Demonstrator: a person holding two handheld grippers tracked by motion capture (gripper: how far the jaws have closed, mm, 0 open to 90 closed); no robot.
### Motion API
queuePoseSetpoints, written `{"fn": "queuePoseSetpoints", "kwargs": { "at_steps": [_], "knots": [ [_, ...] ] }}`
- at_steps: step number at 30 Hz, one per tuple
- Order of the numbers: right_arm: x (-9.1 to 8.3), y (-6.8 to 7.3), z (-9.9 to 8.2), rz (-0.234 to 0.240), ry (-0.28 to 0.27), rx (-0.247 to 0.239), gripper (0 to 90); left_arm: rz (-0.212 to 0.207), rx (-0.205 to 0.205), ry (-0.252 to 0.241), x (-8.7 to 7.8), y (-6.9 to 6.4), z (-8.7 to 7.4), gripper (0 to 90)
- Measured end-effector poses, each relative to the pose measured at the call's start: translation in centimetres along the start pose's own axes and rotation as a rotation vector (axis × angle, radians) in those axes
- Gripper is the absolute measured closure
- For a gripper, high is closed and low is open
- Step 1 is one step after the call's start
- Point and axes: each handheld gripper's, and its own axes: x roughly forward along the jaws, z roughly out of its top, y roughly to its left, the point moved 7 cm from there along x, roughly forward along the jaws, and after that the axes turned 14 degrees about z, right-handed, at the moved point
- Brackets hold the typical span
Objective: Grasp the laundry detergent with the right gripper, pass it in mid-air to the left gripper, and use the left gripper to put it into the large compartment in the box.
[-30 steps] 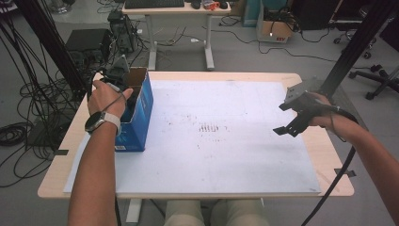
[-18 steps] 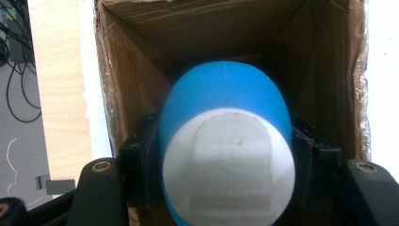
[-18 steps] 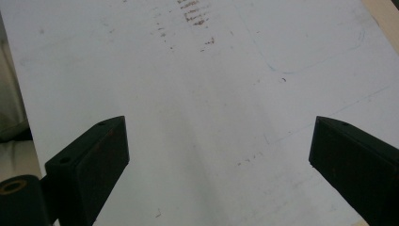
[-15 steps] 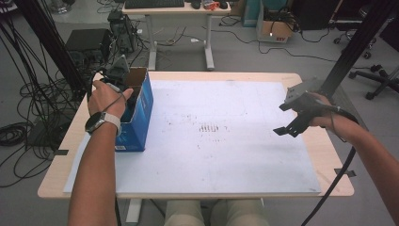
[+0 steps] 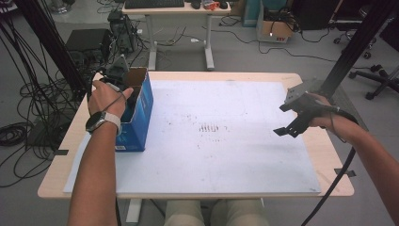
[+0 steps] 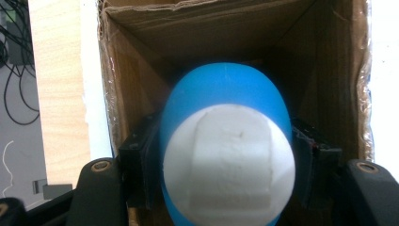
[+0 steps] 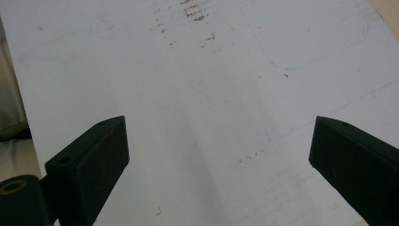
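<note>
- The blue and white egg-shaped thing (image 6: 228,155) is held tight in the left gripper (image 6: 228,165), inside the open cardboard box (image 6: 141,75).
- It is best lifted straight up, clear of the box walls.
- The left gripper view shows the grip; the high view shows the right gripper (image 5: 288,126) held wide over the surface (image 5: 226,155).

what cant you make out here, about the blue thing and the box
- Blue object: lower end cut off by the bottom edge of the left gripper view; in the high view the hand covers it.
- Box floor: hidden behind the object.
- Left gripper pads: contact mostly hidden by the object.
</note>
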Motion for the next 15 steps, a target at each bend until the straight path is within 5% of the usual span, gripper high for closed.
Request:
{"fn": "queuePoseSetpoints", "kwargs": {
  "at_steps": [5, 15],
  "knots": [
    [0.12, 0.0, 0.09, 0.002, 0.001, -0.001, 5.4, 0.014, -0.015, -0.007, 0.18, -0.24, 0.14, 28.9],
    [0.07, 0.03, 0.11, 0.001, 0.002, 0.004, 5.5, -0.031, -0.018, -0.03, -0.56, 0.17, 0.27, 23.5]
  ]
}}
